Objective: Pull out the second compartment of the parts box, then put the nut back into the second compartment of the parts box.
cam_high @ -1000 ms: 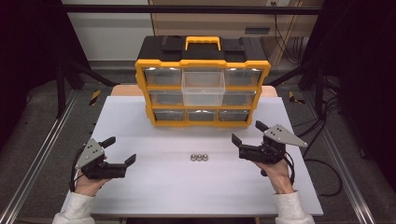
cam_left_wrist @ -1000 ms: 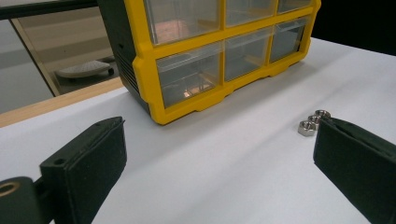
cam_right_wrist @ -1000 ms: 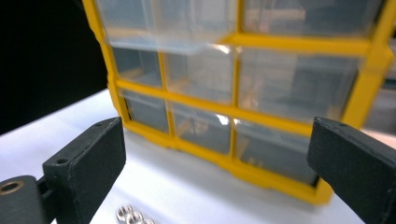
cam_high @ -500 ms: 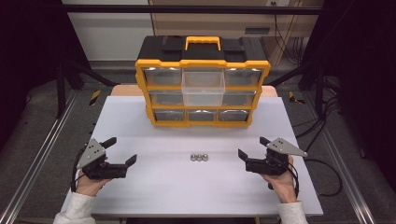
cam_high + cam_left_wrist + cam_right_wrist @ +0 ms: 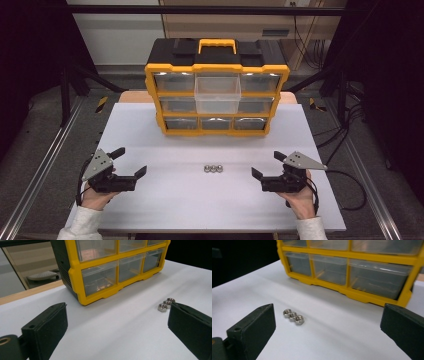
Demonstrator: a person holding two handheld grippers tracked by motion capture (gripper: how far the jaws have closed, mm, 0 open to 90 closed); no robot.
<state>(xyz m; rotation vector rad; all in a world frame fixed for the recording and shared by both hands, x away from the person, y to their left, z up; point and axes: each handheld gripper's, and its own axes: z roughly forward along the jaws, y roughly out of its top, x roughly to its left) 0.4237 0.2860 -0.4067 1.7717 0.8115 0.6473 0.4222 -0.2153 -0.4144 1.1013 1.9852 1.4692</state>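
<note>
Both claws, left claw [image 5: 131, 162] and right claw [image 5: 266, 164], rest released, flanking three nuts [image 5: 213, 168] before the organizer [image 5: 217, 87].

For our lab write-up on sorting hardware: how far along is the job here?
Done: the organizer has its top middle drawer pulled out. In hand: nothing; left gripper and right gripper are open, apart from the three nuts. Left: the nuts lie untouched on the table.

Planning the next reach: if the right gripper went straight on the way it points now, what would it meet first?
Probably the yellow plastic drawer cabinet: between the right gripper's open jaws lies bare white table, and the three small metal hex nuts sit off towards one jaw. Depth is uncertain.
</note>
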